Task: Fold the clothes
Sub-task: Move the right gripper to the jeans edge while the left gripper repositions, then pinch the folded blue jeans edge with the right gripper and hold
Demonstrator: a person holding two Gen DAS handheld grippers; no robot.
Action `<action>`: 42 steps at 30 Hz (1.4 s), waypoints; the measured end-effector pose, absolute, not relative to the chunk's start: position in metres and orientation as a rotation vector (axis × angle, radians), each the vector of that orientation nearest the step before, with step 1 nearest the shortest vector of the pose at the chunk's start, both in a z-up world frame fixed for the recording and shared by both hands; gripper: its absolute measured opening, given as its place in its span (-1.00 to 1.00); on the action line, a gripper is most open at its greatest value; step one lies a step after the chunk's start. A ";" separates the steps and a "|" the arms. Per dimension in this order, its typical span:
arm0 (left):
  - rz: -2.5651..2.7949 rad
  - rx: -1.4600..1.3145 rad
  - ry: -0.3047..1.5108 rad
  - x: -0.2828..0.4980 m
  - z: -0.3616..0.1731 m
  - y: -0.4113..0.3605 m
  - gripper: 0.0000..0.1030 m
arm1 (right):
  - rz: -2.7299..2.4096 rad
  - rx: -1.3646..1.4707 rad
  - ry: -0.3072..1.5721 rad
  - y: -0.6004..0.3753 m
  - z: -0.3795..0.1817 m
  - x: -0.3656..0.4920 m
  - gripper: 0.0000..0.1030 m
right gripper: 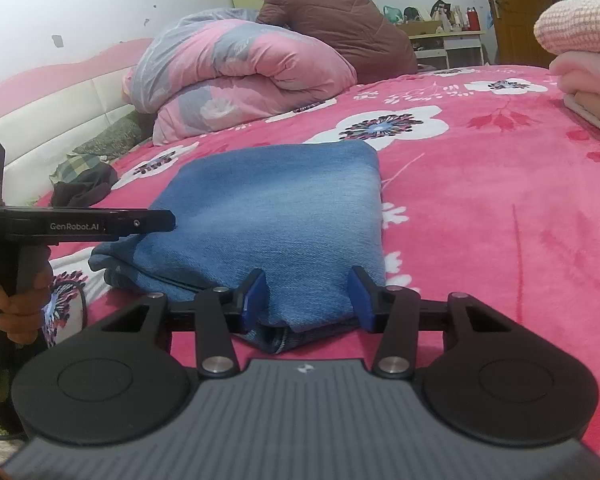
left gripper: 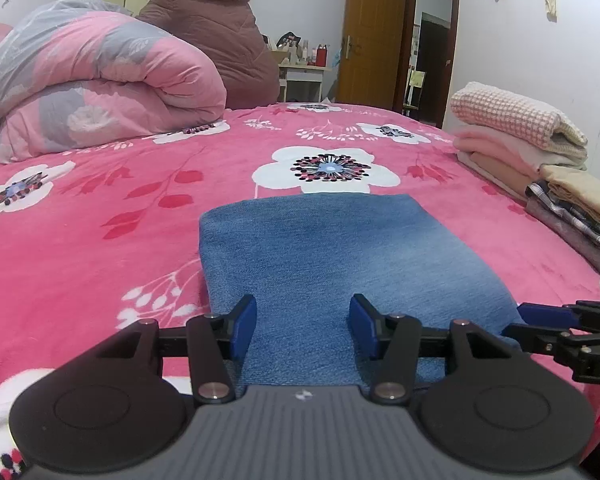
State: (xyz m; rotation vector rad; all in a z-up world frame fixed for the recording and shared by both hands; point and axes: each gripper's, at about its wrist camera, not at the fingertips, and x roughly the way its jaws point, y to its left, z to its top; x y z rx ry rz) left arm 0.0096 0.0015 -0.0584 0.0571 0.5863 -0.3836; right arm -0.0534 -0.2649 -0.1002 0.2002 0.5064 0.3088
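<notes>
Jeans point(right gripper: 284, 216) near edge behind hand-held gripper point(right gripper: 307, 294)

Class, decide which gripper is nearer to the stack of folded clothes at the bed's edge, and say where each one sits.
Right. The right gripper is at the folded jeans' corner on the stack's side; the left gripper is at the jeans' other near corner, farther away.

Both grippers sit low, side by side. The left gripper point(left gripper: 302, 326) has its jaws spread wide; the right gripper point(right gripper: 307, 298) likewise. A bare hand point(right gripper: 18, 300) grips the left handle.
</notes>
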 end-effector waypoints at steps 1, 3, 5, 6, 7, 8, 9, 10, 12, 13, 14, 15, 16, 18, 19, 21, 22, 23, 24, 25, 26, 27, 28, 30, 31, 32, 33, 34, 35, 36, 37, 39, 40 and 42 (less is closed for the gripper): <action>-0.383 0.058 0.586 0.010 -0.058 0.001 0.03 | 0.310 0.202 0.506 -0.265 -0.100 -0.053 -0.11; -0.382 0.059 0.586 0.009 -0.058 0.001 0.03 | 0.311 0.205 0.505 -0.265 -0.101 -0.054 -0.11; -0.381 0.060 0.586 0.009 -0.058 0.000 0.03 | 0.312 0.207 0.505 -0.265 -0.101 -0.054 -0.11; -0.381 0.059 0.587 0.009 -0.058 0.000 0.03 | 0.313 0.207 0.505 -0.265 -0.101 -0.054 -0.10; -0.381 0.059 0.587 0.009 -0.058 0.000 0.03 | 0.314 0.206 0.504 -0.265 -0.101 -0.054 -0.10; -0.380 0.059 0.588 0.009 -0.058 0.000 0.03 | 0.314 0.206 0.504 -0.265 -0.101 -0.054 -0.10; -0.380 0.059 0.588 0.009 -0.058 0.000 0.03 | 0.315 0.207 0.504 -0.265 -0.101 -0.054 -0.10; -0.379 0.059 0.589 0.009 -0.058 0.000 0.03 | 0.315 0.208 0.504 -0.265 -0.101 -0.054 -0.09; -0.378 0.060 0.589 0.009 -0.058 0.000 0.03 | 0.315 0.208 0.503 -0.265 -0.101 -0.054 -0.09; -0.378 0.060 0.590 0.009 -0.058 0.000 0.03 | 0.316 0.209 0.503 -0.265 -0.101 -0.054 -0.09; -0.378 0.061 0.590 0.009 -0.058 0.000 0.03 | 0.316 0.209 0.503 -0.265 -0.101 -0.054 -0.08; -0.378 0.061 0.590 0.009 -0.058 0.000 0.03 | 0.317 0.209 0.503 -0.264 -0.101 -0.054 -0.08; -0.378 0.061 0.590 0.009 -0.058 0.000 0.03 | 0.317 0.209 0.503 -0.264 -0.101 -0.054 -0.07; -0.377 0.062 0.590 0.009 -0.058 0.000 0.03 | 0.318 0.209 0.502 -0.264 -0.101 -0.054 -0.07; -0.376 0.062 0.590 0.009 -0.058 0.000 0.03 | 0.318 0.209 0.502 -0.264 -0.101 -0.054 -0.06; -0.376 0.063 0.590 0.009 -0.058 -0.001 0.03 | 0.319 0.209 0.502 -0.264 -0.101 -0.054 -0.06; -0.376 0.063 0.591 0.009 -0.058 -0.001 0.03 | 0.320 0.209 0.502 -0.264 -0.101 -0.054 -0.05; -0.375 0.063 0.591 0.009 -0.058 -0.001 0.03 | 0.320 0.208 0.502 -0.264 -0.101 -0.054 -0.05; -0.375 0.063 0.591 0.009 -0.058 -0.001 0.03 | 0.321 0.208 0.502 -0.264 -0.101 -0.054 -0.05; -0.375 0.064 0.591 0.009 -0.058 -0.001 0.03 | 0.321 0.208 0.501 -0.264 -0.101 -0.054 -0.04; -0.375 0.064 0.591 0.009 -0.058 -0.001 0.03 | 0.321 0.207 0.501 -0.264 -0.101 -0.054 -0.03; -0.375 0.064 0.591 0.009 -0.058 0.000 0.03 | 0.322 0.208 0.501 -0.264 -0.101 -0.054 -0.03; -0.375 0.064 0.591 0.009 -0.058 0.000 0.03 | 0.322 0.207 0.500 -0.264 -0.101 -0.054 -0.02; -0.374 0.064 0.591 0.009 -0.058 0.000 0.03 | 0.323 0.206 0.500 -0.264 -0.101 -0.054 -0.01; -0.374 0.064 0.592 0.009 -0.058 -0.001 0.03 | 0.323 0.206 0.500 -0.263 -0.101 -0.054 -0.01; -0.374 0.065 0.592 0.009 -0.058 -0.001 0.03 | 0.324 0.205 0.500 -0.263 -0.101 -0.054 0.00; -0.374 0.065 0.592 0.009 -0.058 -0.001 0.03 | 0.324 0.205 0.499 -0.263 -0.101 -0.054 0.00; -0.374 0.065 0.592 0.009 -0.058 -0.001 0.03 | 0.324 0.205 0.499 -0.263 -0.101 -0.055 0.01; -0.374 0.066 0.592 0.009 -0.058 -0.001 0.03 | 0.324 0.204 0.499 -0.263 -0.101 -0.055 0.02; -0.374 0.066 0.592 0.009 -0.058 -0.001 0.03 | 0.325 0.204 0.499 -0.262 -0.102 -0.055 0.02; -0.374 0.066 0.593 0.009 -0.058 -0.001 0.03 | 0.325 0.203 0.498 -0.262 -0.102 -0.055 0.02; -0.374 0.066 0.593 0.009 -0.058 -0.001 0.03 | 0.325 0.203 0.498 -0.262 -0.102 -0.055 0.03; -0.374 0.067 0.593 0.009 -0.058 -0.001 0.03 | 0.325 0.203 0.498 -0.262 -0.101 -0.055 0.03; -0.373 0.067 0.593 0.009 -0.058 -0.001 0.03 | 0.325 0.202 0.497 -0.262 -0.101 -0.055 0.04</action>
